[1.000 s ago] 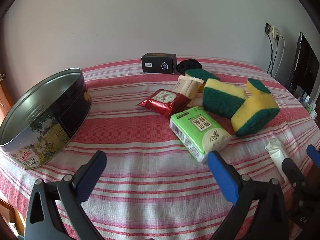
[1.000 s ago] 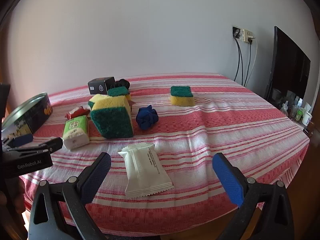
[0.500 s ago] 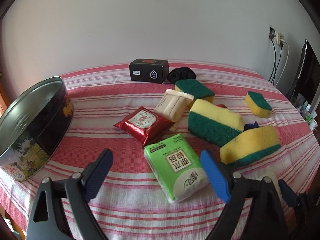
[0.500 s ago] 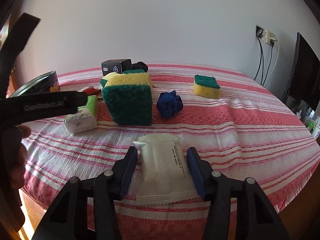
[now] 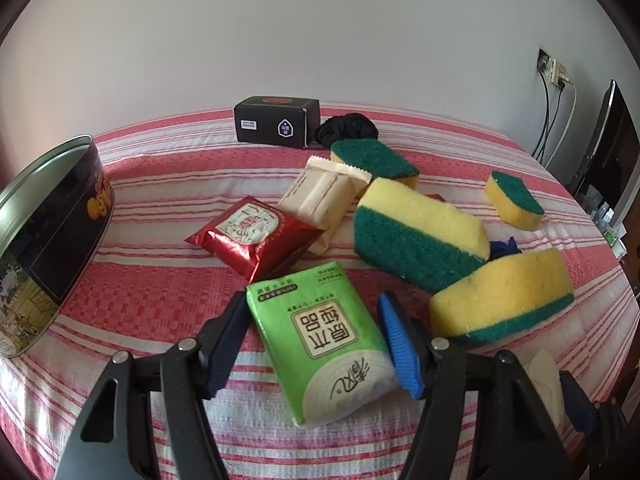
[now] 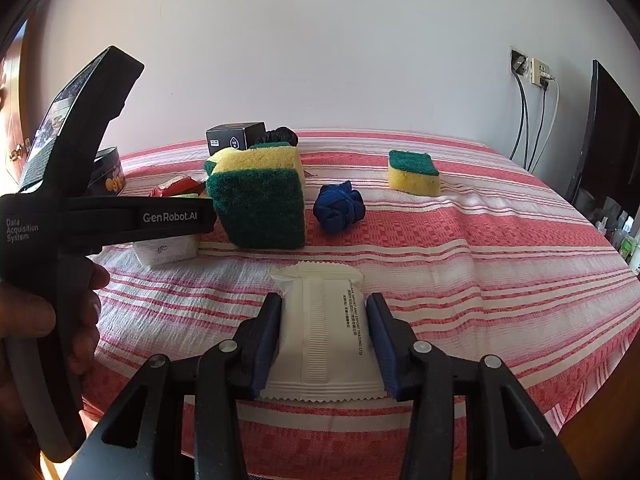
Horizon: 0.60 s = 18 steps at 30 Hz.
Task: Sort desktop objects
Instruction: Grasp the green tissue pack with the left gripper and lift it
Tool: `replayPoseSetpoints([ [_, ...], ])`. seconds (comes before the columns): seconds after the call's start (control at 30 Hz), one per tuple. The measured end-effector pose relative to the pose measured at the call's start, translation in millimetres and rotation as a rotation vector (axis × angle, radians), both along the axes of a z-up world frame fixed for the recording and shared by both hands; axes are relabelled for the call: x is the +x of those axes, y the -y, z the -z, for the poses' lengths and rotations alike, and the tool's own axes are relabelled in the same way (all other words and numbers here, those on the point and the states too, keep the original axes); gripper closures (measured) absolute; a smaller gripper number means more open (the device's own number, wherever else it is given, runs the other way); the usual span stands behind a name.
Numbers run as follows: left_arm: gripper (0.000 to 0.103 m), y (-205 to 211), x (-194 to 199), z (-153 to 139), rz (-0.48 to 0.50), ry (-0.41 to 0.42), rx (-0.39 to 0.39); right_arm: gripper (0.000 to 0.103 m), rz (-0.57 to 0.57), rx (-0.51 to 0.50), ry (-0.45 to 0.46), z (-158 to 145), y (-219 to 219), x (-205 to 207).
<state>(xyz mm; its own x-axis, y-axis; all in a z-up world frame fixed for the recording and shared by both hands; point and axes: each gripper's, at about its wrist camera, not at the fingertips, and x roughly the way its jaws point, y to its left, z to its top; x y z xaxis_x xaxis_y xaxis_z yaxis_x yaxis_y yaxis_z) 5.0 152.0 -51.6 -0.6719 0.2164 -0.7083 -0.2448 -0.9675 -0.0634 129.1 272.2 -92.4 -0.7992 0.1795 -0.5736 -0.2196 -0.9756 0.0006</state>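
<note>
Both grippers have closed in since a second ago: the left gripper [image 5: 320, 344] slid forward over the bench, and its jaws have just been closing around the green tissue pack [image 5: 324, 344], now pressing both its sides. From the left wrist, a red snack packet [image 5: 256, 236] lies just beyond the pack, with a cream wrapper [image 5: 324, 196] leaning behind it. Four yellow-and-green sponges show: two big ones [image 5: 420, 236] [image 5: 500, 292] crowding the right jaw, a third [image 5: 372, 156] further back, a small one [image 5: 514, 200] off to the right. A black box [image 5: 276, 126] and a black scrunchie [image 5: 346, 130] sit at the far edge, and an open tin [image 5: 48, 232] stands at the left.

From the right wrist, the right gripper [image 6: 324, 344] has its jaws clenched on a white sachet [image 6: 324, 344] lying flat near the bench's front edge. Ahead lie a blue scrunchie [image 6: 339, 212] beside the stacked sponges, and the small sponge alone beyond. A hand [image 6: 44, 320] holds the left gripper's handle at the left.

A red-and-white striped cloth [image 6: 480, 240] covers the bench; behind is a plain white wall [image 6: 320, 40] with a socket and cables [image 6: 536, 76], and a dark screen [image 6: 608, 136] at the right.
</note>
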Motion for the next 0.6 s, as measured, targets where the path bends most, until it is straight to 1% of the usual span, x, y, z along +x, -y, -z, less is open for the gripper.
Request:
replayPoseSetpoints([
  [0.07, 0.041, 1.8, -0.2, -0.3, 0.003, 0.002, 0.012, 0.057, 0.001, -0.013, 0.001, -0.6, -0.7, 0.8],
  [0.1, 0.044, 2.3, 0.2, -0.8, 0.011, -0.001, 0.016, 0.057, 0.002, -0.024, 0.001, -1.3, -2.6, 0.7],
  [0.17, 0.048, 3.8, 0.5, -1.7, 0.026, -0.001, 0.028, 0.058, 0.004, -0.064, -0.004, -2.9, -6.2, 1.7],
  [0.23, 0.048, 5.4, 1.1, -2.4, 0.027, -0.002, 0.022, 0.058, 0.008, -0.103, -0.009, -3.9, -11.9, 1.5],
  [0.3, 0.052, 7.7, 3.0, -4.8, 0.024, -0.012, 0.015, 0.058, 0.013, -0.119, -0.012, -5.5, -13.4, 2.3],
  [0.47, 0.053, 14.0, 8.0, -13.5, 0.009, -0.066, -0.016, 0.058, 0.018, -0.126, -0.037, -12.6, -12.7, 3.8],
  [0.6, 0.053, 16.6, 7.8, -15.2, -0.005, -0.086, -0.041, 0.058, 0.013, -0.114, -0.044, -15.1, -9.0, 2.1],
])
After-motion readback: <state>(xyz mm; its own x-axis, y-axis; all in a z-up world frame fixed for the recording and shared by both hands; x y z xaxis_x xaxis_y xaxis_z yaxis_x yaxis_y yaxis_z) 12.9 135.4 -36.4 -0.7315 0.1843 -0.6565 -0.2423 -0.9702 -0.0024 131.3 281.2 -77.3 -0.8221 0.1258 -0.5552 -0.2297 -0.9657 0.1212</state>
